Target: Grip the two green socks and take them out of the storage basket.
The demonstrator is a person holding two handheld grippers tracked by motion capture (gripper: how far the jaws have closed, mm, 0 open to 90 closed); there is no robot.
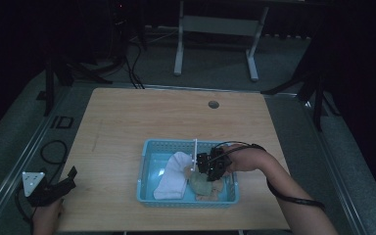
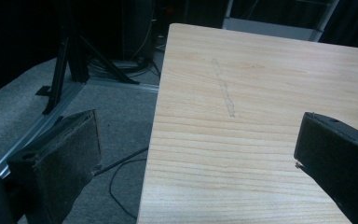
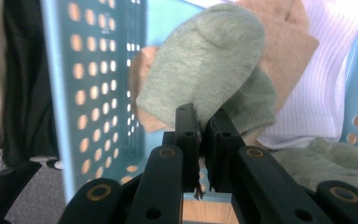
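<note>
A light-blue perforated basket (image 1: pixel 147 145) sits on the wooden table (image 1: pixel 127 117) near its front edge. In it lie a white sock (image 1: pixel 174 176), a green sock (image 1: pixel 201 185) and a tan sock (image 1: pixel 214 193). My right gripper (image 1: pixel 203 169) reaches into the basket from the right. In the right gripper view its jaws (image 3: pixel 204 119) are shut on a fold of the green sock (image 3: pixel 209 60), with the tan sock (image 3: pixel 289 46) and the white sock (image 3: pixel 326 84) behind it and the basket wall (image 3: pixel 93 93) to the left. My left gripper (image 1: pixel 66 178) rests at the table's front-left corner, open (image 2: pixel 198 135) with nothing between its jaws.
A round cable hole (image 1: pixel 213 104) sits near the table's far edge. Bare wood (image 2: pixel 261 84) lies ahead of the left gripper, and the table's left edge drops to grey carpet with a cable (image 1: pixel 54 152). A white desk frame (image 1: pixel 215 29) stands behind.
</note>
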